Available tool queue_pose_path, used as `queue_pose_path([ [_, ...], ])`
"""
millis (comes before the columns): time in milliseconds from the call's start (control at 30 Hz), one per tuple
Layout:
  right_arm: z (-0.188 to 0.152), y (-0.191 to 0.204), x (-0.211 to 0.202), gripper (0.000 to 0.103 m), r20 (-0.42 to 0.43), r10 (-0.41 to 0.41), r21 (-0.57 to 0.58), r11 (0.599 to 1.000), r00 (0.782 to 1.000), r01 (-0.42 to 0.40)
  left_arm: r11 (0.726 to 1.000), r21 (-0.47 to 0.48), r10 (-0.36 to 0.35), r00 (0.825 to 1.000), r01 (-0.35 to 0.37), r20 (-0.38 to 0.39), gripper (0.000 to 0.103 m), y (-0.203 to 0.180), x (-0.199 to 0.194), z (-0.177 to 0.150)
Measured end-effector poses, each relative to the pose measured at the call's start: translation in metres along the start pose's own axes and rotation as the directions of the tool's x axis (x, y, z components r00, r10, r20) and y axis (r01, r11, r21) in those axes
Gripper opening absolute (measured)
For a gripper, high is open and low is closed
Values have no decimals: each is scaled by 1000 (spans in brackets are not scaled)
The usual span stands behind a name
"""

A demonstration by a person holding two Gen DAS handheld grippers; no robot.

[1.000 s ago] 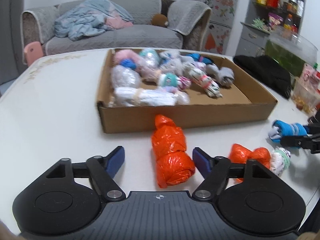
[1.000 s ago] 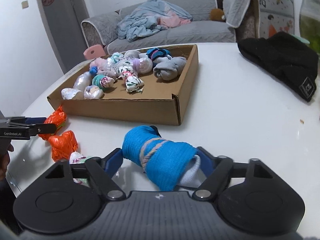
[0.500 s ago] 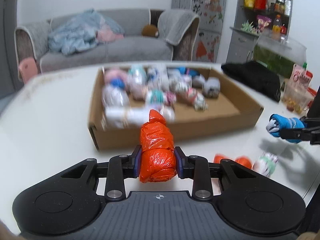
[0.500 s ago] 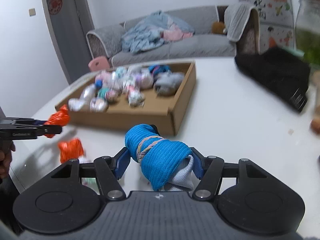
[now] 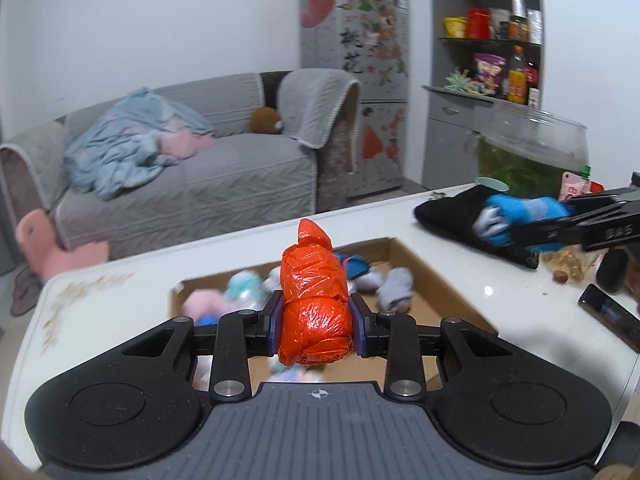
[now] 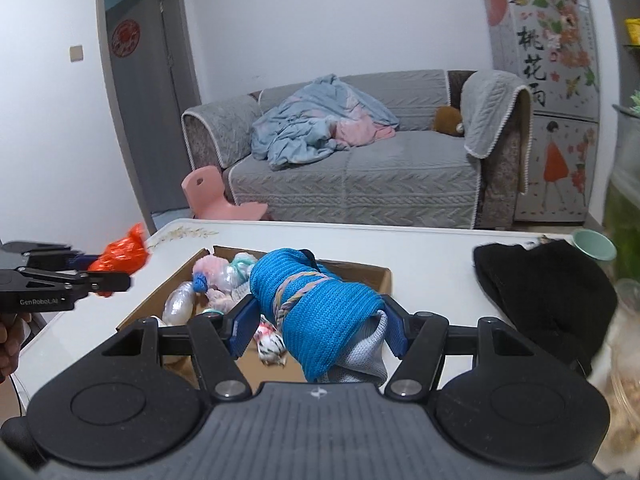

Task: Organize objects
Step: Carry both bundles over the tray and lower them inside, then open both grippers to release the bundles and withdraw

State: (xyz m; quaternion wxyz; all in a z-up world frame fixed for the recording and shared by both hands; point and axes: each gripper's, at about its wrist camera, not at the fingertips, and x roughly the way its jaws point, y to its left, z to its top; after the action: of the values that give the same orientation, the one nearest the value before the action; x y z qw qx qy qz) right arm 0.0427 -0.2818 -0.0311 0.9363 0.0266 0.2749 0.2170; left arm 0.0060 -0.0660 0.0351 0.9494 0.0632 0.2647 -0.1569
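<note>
My left gripper (image 5: 316, 326) is shut on an orange plastic-bag bundle (image 5: 314, 300) and holds it up over the near side of the cardboard box (image 5: 436, 276). My right gripper (image 6: 316, 322) is shut on a blue knitted sock roll (image 6: 316, 308) tied with a band, held above the box (image 6: 372, 276). The box holds several wrapped bundles and sock rolls (image 6: 216, 280). The right gripper with the blue roll (image 5: 520, 216) shows at the right of the left wrist view. The left gripper with the orange bundle (image 6: 120, 254) shows at the left of the right wrist view.
The white table (image 5: 472, 264) carries a black cloth (image 6: 548, 288), a green cup (image 6: 594, 244), a phone (image 5: 612, 316) and snack items at the right. A grey sofa (image 6: 360, 172) with a blue blanket, a pink stool (image 6: 216, 196) and a fridge stand behind.
Both grippers have risen and moved forward over the box with their loads. The left gripper closed on the orange bundle a second ago and lifted it off the table.
</note>
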Motion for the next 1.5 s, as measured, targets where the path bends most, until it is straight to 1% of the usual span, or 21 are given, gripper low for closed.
queue_pose_path([
  [133,-1,4,22,60,-50,11,-25,1000,999,-13,999,23,-36,999,37,-39,39,-15,31,8],
  [233,-4,4,33,60,-90,16,-40,999,996,-20,997,18,-77,993,79,-90,39,-23,56,5],
  [333,-10,3,47,60,-141,13,-55,998,990,-21,993,12,-116,981,119,-152,39,-27,78,-3],
  [433,-17,2,58,60,-187,8,-75,997,982,-22,990,30,-129,968,139,-215,39,-30,99,-13],
  [600,-25,3,74,60,-235,12,-87,996,972,-34,988,15,-147,951,157,-273,39,-27,124,-27],
  [700,-29,4,84,60,-262,25,-116,992,965,-57,987,21,-147,947,159,-284,39,-27,135,-31],
  [833,-34,6,96,60,-287,14,-172,983,958,-66,986,13,-154,944,165,-291,39,-27,150,-35],
  [933,-33,6,104,60,-296,9,-205,976,955,-73,987,6,-151,943,160,-296,39,-27,159,-36],
  [1033,-30,6,111,60,-304,1,-245,966,953,-79,986,-25,-164,940,164,-300,39,-21,165,-36],
  [1167,-26,7,120,62,-322,-11,-307,947,947,-93,988,-19,-155,939,156,-307,39,-20,169,-36],
  [1267,-25,8,122,63,-319,-27,-341,936,947,-88,989,-21,-149,939,150,-309,39,-18,171,-37],
  [1333,-25,7,122,64,-314,-35,-348,934,949,-81,989,-25,-147,940,146,-308,40,-18,171,-38],
  [1367,-25,6,122,66,-314,-33,-345,935,949,-82,989,-25,-145,940,145,-310,40,-18,171,-39],
  [1500,-26,6,121,69,-305,-38,-361,929,951,-79,991,-6,-130,941,135,-312,40,-20,171,-40],
])
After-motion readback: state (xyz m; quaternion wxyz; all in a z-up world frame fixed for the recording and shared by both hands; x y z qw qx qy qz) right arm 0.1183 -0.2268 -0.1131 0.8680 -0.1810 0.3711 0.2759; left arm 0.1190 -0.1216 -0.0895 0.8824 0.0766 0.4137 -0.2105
